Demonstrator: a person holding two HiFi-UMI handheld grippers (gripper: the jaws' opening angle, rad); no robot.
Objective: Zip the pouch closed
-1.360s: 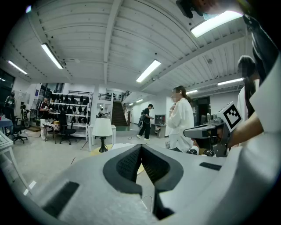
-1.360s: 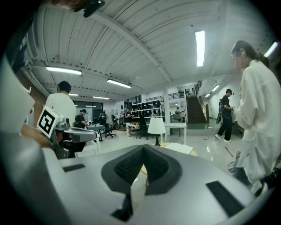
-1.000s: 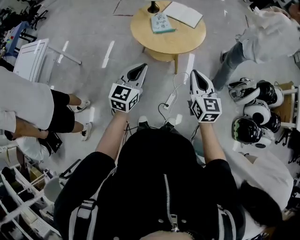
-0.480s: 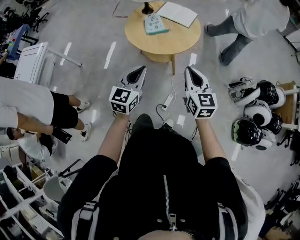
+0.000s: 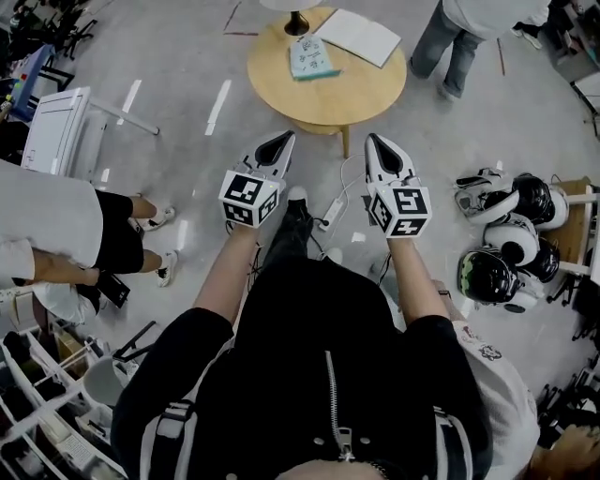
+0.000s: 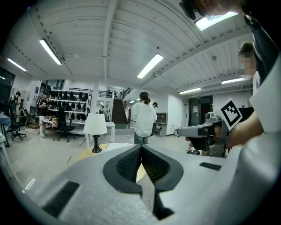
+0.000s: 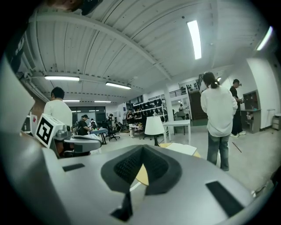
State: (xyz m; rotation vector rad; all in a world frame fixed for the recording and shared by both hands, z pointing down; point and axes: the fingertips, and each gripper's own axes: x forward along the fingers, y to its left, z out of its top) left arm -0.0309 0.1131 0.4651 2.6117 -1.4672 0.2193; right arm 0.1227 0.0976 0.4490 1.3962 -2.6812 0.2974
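- Lying flat on the round table, at twelve o'clock from the person holding the tools, is one teal item that I take for the pouch; nothing touches it, and its zip is too small to read from here
- At the pouch's one o'clock lies one open white booklet; at its eleven o'clock stands one lamp
- The left gripper is clenched on nothing, its jaws pressed together; the right gripper is the same, clenched and empty; the two are held side by side, well short of the table
- By my reckoning this is the approach, with no zipping begun; to do it well, open both claws before reaching the table; pin the fabric at the zip's end with one; pinch the slider tab with the other; draw it straight along the teeth, keeping the cloth taut
- Count: one pouch, one table, two grippers; one white power strip on the floor between them; a cluster of helmets at three o'clock; one standing person at one o'clock, another at nine
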